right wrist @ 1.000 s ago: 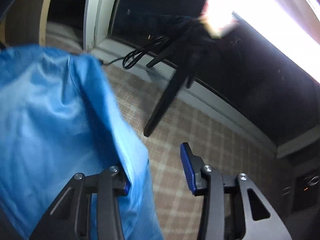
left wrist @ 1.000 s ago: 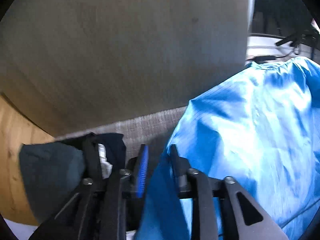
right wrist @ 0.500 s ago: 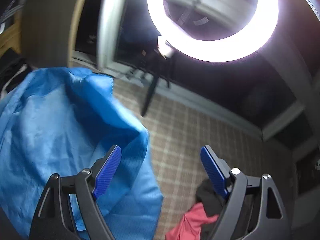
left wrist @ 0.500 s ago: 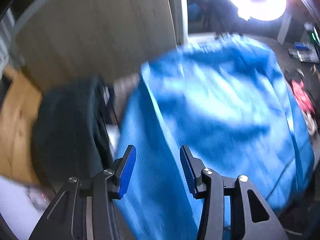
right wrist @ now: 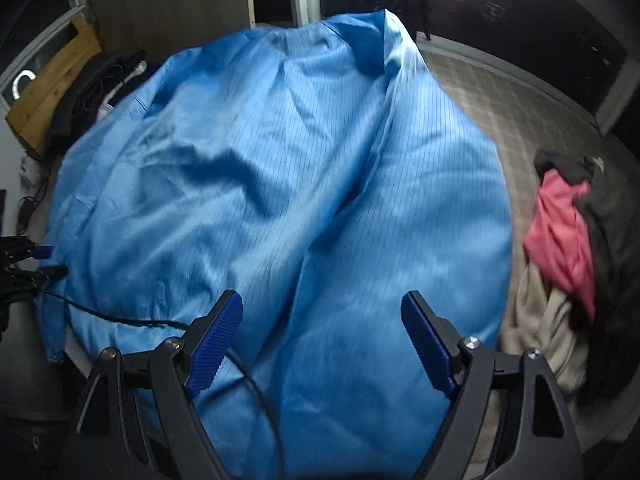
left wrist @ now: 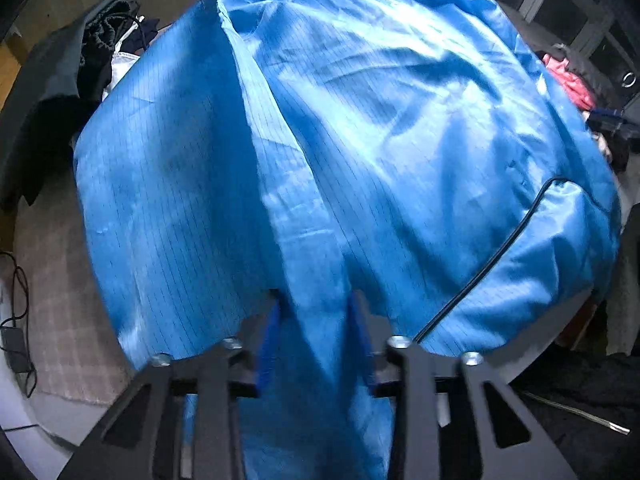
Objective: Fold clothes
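A large bright blue garment [left wrist: 360,140] lies spread wide over the surface and fills both views. In the left wrist view my left gripper [left wrist: 314,340] points steeply down at its near edge. Its jaws are closing, and a raised fold of the blue cloth fills the gap between the blue pads. In the right wrist view the same garment [right wrist: 280,180] lies under my right gripper [right wrist: 320,340]. That gripper stands wide open above the cloth, with nothing pinched between its fingers. My left gripper [right wrist: 36,260] shows small at the left edge of that view.
A heap of dark clothes [left wrist: 60,80] lies at the far left. A red garment [right wrist: 560,232] lies on dark and beige clothes [right wrist: 540,328] at the right. A black cable [left wrist: 480,272] crosses the blue cloth. A checked mat [right wrist: 500,112] lies beyond, and a wooden board [right wrist: 52,92] stands far left.
Both grippers swung from looking out at the room to pointing down over the spread garment. The right jaws let go of the cloth edge and opened wide. The left jaws opened, then narrowed on a fold.
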A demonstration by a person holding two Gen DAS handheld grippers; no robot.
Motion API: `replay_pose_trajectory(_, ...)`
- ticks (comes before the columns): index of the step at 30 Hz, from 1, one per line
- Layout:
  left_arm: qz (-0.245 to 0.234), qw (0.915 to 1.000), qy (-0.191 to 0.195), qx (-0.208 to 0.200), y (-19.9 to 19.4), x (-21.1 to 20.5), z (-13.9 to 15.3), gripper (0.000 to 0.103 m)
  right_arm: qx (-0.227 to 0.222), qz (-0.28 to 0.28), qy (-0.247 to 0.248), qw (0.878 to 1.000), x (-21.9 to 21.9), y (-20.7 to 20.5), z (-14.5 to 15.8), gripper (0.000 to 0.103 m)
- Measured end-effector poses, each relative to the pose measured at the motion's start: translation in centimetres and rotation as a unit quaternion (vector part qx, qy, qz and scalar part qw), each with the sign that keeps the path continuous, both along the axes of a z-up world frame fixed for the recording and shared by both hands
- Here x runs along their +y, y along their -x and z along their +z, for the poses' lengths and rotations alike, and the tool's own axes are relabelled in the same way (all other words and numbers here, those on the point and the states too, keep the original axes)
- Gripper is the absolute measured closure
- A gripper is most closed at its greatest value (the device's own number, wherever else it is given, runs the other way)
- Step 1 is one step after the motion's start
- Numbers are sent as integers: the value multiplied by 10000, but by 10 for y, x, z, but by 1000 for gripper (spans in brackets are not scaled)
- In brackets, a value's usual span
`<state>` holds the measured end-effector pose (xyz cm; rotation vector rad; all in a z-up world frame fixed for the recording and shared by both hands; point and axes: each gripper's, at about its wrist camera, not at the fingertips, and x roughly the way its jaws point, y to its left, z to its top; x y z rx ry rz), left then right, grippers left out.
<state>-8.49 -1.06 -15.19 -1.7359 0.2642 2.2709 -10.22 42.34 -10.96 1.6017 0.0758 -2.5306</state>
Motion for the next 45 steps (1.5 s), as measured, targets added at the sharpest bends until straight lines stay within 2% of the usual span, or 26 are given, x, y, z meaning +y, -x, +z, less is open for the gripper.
replay_pose_trajectory(3,115,9999,-29,70,5,-14,4,89,-142,-25,-317,9994,-5,3,-15,22)
replay_pose_trajectory(5,209,9997,-32,122,6,-25,9,92,-401,1,-258,9989,-2,6,-31,22)
replay_pose_trajectory(7,314,9993,-65,185,9,-35,17,94,-642,-68,-92,9979,6,10,-44,29)
replay_pose_trajectory(8,373,9990,-57,231,7,-42,21,94,-724,-90,-4,9973,10,11,-49,60)
replay_pose_trajectory(9,464,9985,-38,288,5,-52,25,95,-855,-143,151,9961,17,14,-54,97)
replay_pose_trajectory(10,587,9977,-20,343,4,-63,29,95,-1011,-242,484,9934,26,16,-59,102)
replay_pose_trajectory(11,695,9968,10,400,4,-73,34,95,-1038,-299,786,9910,34,17,-59,102)
replay_pose_trajectory(15,1123,9907,369,677,3,-114,51,95,-674,-330,695,9947,47,15,-35,102)
replay_pose_trajectory(18,1376,9825,847,924,-5,-163,81,92,-262,-451,296,9982,62,12,-3,102)
replay_pose_trajectory(20,1591,9750,1161,1033,0,-191,93,92,74,-777,-204,9967,86,15,19,102)
replay_pose_trajectory(21,1736,9711,1262,1042,5,-200,94,91,189,-987,-407,9941,100,17,28,102)
replay_pose_trajectory(23,2060,9592,1656,1004,24,-219,86,84,309,-1597,-1166,9798,130,31,37,101)
replay_pose_trajectory(24,2181,9519,1918,973,31,-227,81,72,363,-1904,-1556,9686,145,38,41,92)
replay_pose_trajectory(25,2261,9439,2217,938,36,-234,76,67,371,-1969,-1605,9665,151,38,44,85)
replay_pose_trajectory(26,2313,9398,2339,923,36,-239,73,67,371,-1991,-1592,9663,154,36,47,81)
replay_pose_trajectory(28,2336,9413,2248,940,27,-244,72,62,372,-2035,-1566,9658,161,33,54,75)
replay_pose_trajectory(30,2269,9424,2253,981,13,-245,73,51,464,-2016,-1624,9648,162,22,63,37)
replay_pose_trajectory(32,2218,9384,2459,981,-4,-249,74,47,738,-1839,-1740,9646,152,-2,76,34)
replay_pose_trajectory(33,2261,9380,2445,966,-13,-252,75,47,828,-1713,-1559,9693,146,-15,81,34)
replay_pose_trajectory(35,2374,9419,2155,999,-33,-252,82,49,904,-1452,-1091,9792,133,-35,89,34)
replay_pose_trajectory(37,2308,9543,1568,1069,-50,-240,89,49,591,-1266,-816,9868,112,-43,71,33)
replay_pose_trajectory(41,1619,9791,619,1062,-72,-184,84,48,-50,-1140,-804,9902,88,-38,17,33)
replay_pose_trajectory(45,824,9933,218,780,-81,-116,59,48,-529,-1244,-434,9899,80,-21,-23,33)
